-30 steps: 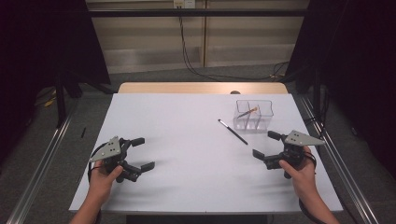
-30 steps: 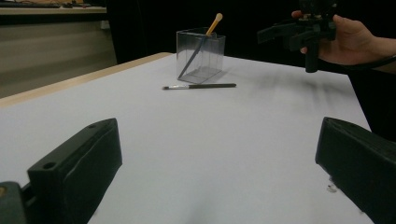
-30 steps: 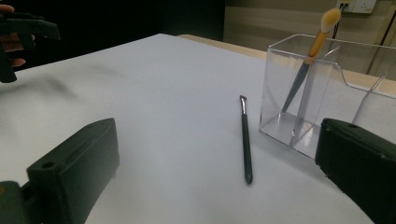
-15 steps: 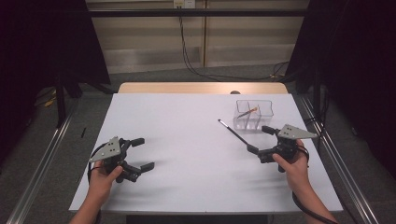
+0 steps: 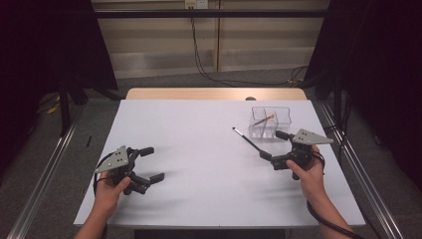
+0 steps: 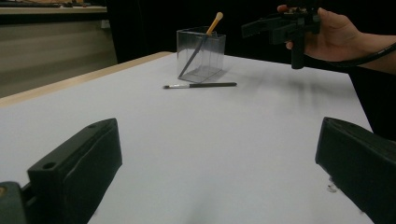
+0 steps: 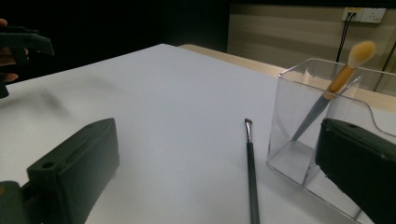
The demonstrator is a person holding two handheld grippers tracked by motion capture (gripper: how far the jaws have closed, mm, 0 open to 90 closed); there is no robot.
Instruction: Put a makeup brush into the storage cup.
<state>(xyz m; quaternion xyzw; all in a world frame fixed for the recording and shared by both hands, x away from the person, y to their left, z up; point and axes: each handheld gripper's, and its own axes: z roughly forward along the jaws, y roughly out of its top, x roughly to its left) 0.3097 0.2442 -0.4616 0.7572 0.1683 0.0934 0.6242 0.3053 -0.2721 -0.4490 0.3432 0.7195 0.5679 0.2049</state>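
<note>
Currently at risk: right hand-held gripper (image 5: 272, 146), jaws spread, near thin black flat-lying brush (image 7: 252, 177) beside clear plastic divided holder (image 5: 270, 121) on white worktop (image 5: 199, 149); a careless pinch could roll the brush or nudge the holder.

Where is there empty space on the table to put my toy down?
The widest bare patch is the middle of the white table, between the left gripper and the black brush. The far left corner is bare too. It is crowded at the right: the brush lies beside the clear box, with the right gripper close by.
</note>
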